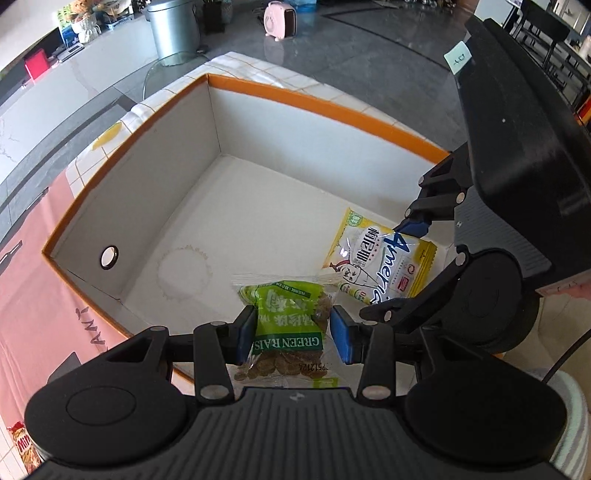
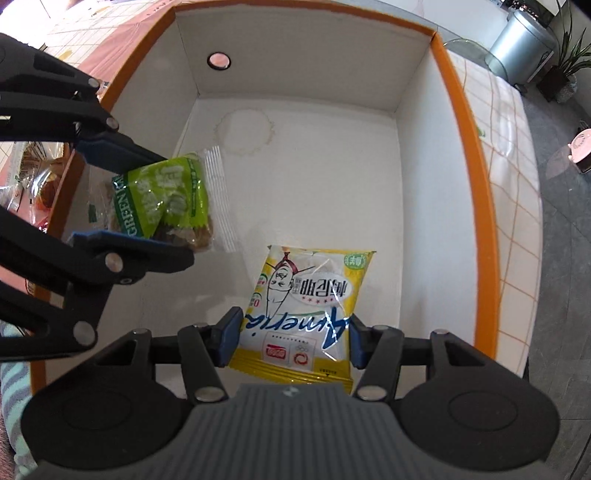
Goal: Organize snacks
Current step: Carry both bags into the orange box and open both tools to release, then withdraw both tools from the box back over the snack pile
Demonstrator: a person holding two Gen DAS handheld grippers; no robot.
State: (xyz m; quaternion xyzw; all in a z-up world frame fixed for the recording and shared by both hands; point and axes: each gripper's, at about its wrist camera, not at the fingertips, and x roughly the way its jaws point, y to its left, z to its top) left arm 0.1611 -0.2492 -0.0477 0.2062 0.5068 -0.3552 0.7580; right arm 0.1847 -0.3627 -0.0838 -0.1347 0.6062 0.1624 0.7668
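A green raisin packet (image 1: pixel 286 325) hangs between the blue pads of my left gripper (image 1: pixel 293 326), which is shut on it. My right gripper (image 2: pixel 293 341) is shut on a yellow and white snack packet (image 2: pixel 306 295). Both grippers point steeply down into a white box with an orange rim (image 1: pixel 314 101), side by side. In the left wrist view the right gripper (image 1: pixel 391 269) with the yellow packet (image 1: pixel 380 258) is to the right. In the right wrist view the left gripper (image 2: pixel 171 206) with the green packet (image 2: pixel 162 195) is to the left. I cannot tell whether the packets touch the box floor.
The box (image 2: pixel 476 184) has a round hole (image 1: pixel 109 257) in one wall and a ring stain (image 2: pixel 243 129) on its floor. It stands on a grid-patterned cloth (image 2: pixel 513 192). More snack packets (image 2: pixel 33 173) lie outside its left wall. A metal bin (image 1: pixel 173 29) stands on the floor beyond.
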